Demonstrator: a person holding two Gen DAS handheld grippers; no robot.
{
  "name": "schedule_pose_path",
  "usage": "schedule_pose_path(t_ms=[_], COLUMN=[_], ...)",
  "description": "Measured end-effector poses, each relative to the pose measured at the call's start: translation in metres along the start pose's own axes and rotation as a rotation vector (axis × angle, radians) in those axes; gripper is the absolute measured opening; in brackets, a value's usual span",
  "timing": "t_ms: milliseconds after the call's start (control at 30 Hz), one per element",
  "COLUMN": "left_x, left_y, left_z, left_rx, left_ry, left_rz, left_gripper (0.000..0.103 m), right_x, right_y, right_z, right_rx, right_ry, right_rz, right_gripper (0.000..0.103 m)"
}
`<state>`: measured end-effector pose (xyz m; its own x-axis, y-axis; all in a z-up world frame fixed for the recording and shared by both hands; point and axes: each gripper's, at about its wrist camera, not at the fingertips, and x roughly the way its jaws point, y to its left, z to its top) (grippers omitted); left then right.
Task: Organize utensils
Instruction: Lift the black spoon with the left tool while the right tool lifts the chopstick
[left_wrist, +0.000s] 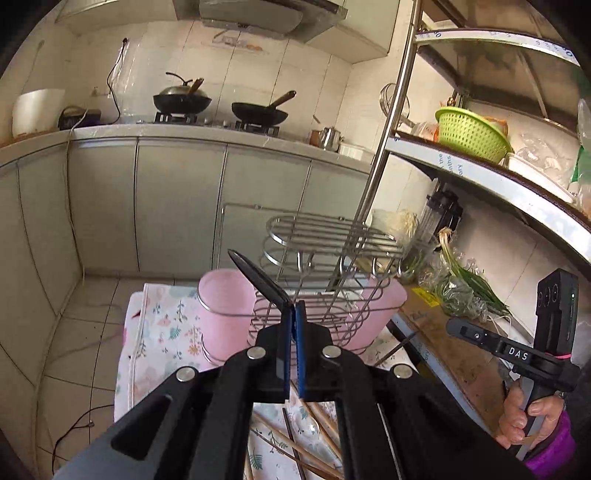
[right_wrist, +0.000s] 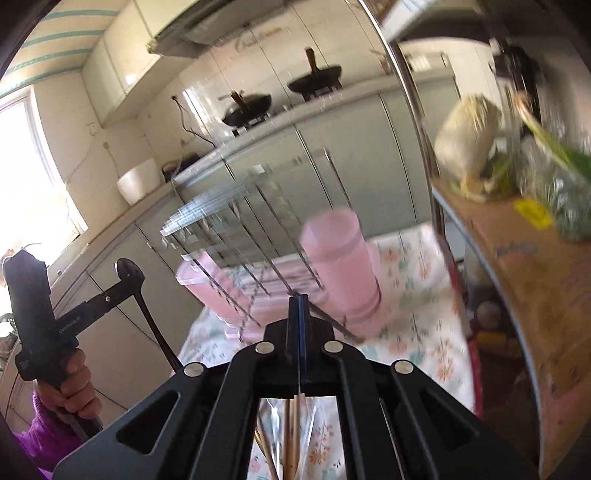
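My left gripper (left_wrist: 294, 307) is shut on a flat black utensil (left_wrist: 258, 275) whose pointed end sticks up and to the left past the fingertips. In the right wrist view the left gripper (right_wrist: 129, 272) shows at far left, with the black utensil (right_wrist: 157, 332) hanging below it. The right gripper (right_wrist: 298, 300) is shut, and I see nothing clearly between its pads. It also shows as the right gripper (left_wrist: 453, 327) at the right edge, held by a hand. Ahead stands a wire rack (left_wrist: 332, 236) with a pink cup (left_wrist: 225, 314) at the left and another pink cup (left_wrist: 376, 314) at the right. Wooden chopsticks (left_wrist: 295, 443) lie on the floral cloth (left_wrist: 166, 325).
A metal shelf unit (left_wrist: 480, 177) rises on the right with a green basket (left_wrist: 469, 133), green onions (left_wrist: 469, 284) and cardboard. Behind are grey cabinets (left_wrist: 177, 199) and a counter with two woks (left_wrist: 258, 112). Cables trail over the tiled floor (left_wrist: 85, 332).
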<state>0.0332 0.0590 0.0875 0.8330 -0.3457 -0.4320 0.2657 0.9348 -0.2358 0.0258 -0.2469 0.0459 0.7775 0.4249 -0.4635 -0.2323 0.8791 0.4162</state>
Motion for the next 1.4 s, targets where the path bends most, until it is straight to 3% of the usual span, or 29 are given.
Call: schedule_pose_path(t_ms=[167, 333, 633, 700, 833, 900, 933, 1133, 1400], left_x=[-0.016, -0.009, 0.015, 0.021, 0.028, 0.03, 0.031, 0.035, 0.041], left_y=[0.0, 0.005, 0.01, 0.011, 0.013, 0.015, 0.017, 0.027, 0.039], left_z=[0.017, 0.009, -0.005, -0.008, -0.012, -0.014, -0.015, -0.022, -0.029], left_rx=[0.003, -0.019, -0.037, -0.038, -0.042, -0.05, -0.054, -0.077, -0.096], left_ry=[-0.055, -0.025, 0.033, 0.047, 0.062, 0.066, 0.068, 0.076, 0.088], left_rz=[-0.004, -0.01, -0.022, -0.026, -0.025, -0.025, -0.024, -0.023, -0.023], left_gripper=[0.001, 0.001, 0.001, 0.001, 0.001, 0.001, 0.001, 0.001, 0.001], right_x=[-0.015, 0.006, 0.064, 0.072, 0.084, 0.092, 0.096, 0.125, 0.168], right_y=[0.013, -0.008, -0.093, -0.106, -0.122, -0.129, -0.133, -0.153, -0.18], right_z=[0.028, 0.009, -0.058, -0.064, -0.055, -0.046, -0.041, -0.004, 0.006], right_rx=[-0.047, -0.009, 0.343, 0.398, 0.458, 0.49, 0.503, 0.534, 0.58], right_ry=[-0.04, 0.051, 0.32, 0.339, 0.335, 0.325, 0.318, 0.326, 0.407], right_rz=[0.013, -0.053, -0.074, -0.074, -0.082, -0.092, -0.1, -0.205, -0.325], right_gripper=[0.0, 0.001, 0.001, 0.001, 0.006, 0.033, 0.037, 0.039, 0.036])
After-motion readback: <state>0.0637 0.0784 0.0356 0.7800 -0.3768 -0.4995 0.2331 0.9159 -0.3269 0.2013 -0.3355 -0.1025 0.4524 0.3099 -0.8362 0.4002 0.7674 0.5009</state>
